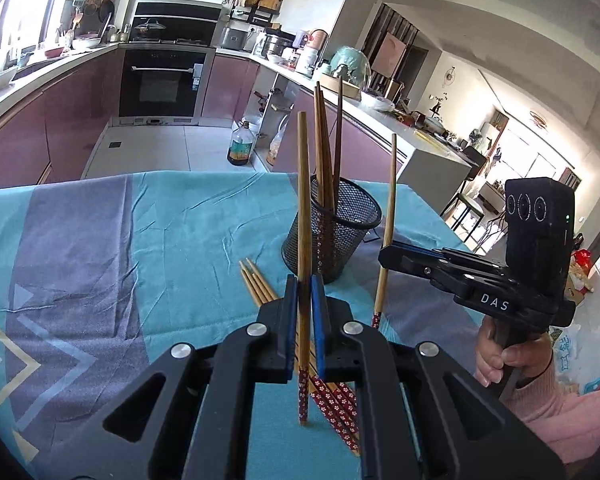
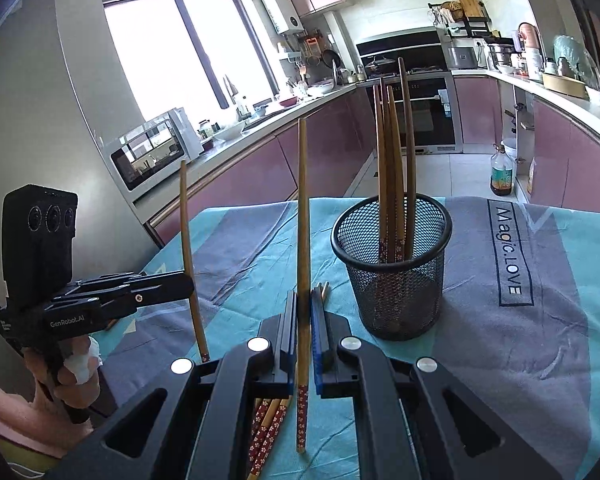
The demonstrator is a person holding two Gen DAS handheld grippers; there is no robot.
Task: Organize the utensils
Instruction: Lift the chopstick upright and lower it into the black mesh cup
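Observation:
My left gripper [image 1: 304,294] is shut on a bamboo chopstick [image 1: 303,200] with a red flowered end, held upright above the table. My right gripper [image 2: 303,304] is shut on a second such chopstick [image 2: 303,208], also upright. Each gripper shows in the other's view: the right gripper [image 1: 385,254] to the right of the cup, the left gripper [image 2: 188,280] at the left. A black mesh cup [image 1: 340,232] [image 2: 396,280] stands just beyond both, with several chopsticks upright in it. Several loose chopsticks [image 1: 256,284] [image 2: 268,420] lie on the cloth under the grippers.
A teal and grey tablecloth [image 1: 140,240] [image 2: 520,340] covers the table. A person's hand [image 1: 500,356] in a pink sleeve holds the right gripper's handle. Beyond the far table edge are kitchen floor, an oil bottle [image 1: 240,146], an oven and purple cabinets.

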